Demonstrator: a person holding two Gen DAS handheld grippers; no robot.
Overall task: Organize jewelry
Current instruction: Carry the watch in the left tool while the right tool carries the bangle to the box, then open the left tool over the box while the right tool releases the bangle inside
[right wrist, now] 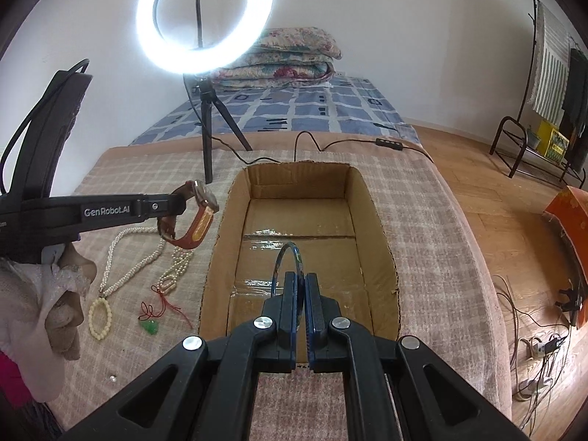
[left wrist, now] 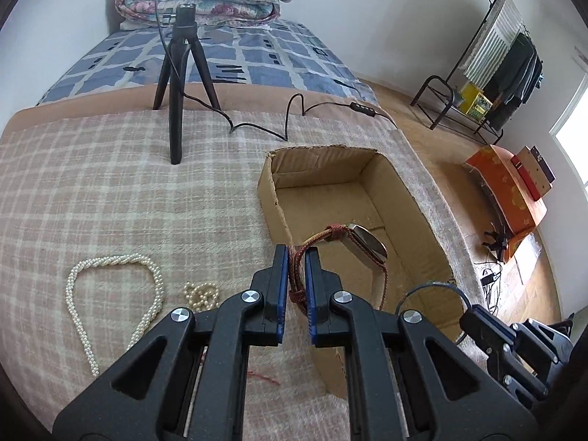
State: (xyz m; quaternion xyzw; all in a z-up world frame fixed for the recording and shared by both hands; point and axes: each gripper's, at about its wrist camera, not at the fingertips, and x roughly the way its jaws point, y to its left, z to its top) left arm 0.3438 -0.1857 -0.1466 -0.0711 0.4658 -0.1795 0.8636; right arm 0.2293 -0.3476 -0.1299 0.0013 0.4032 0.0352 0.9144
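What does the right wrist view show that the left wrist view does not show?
Only the right wrist view shows the green pendant on its red cord, the small bead bracelet and the ring light whole. Only the left wrist view shows the red books on the orange box. Both show the cardboard box, the pearl necklace, the watch held in the left gripper, and the bangle held in the right gripper.

Black hand-held gripper (left wrist: pixel 296 253), blue pads (left wrist: pixel 282 286), silver screws (left wrist: pixel 251 297)
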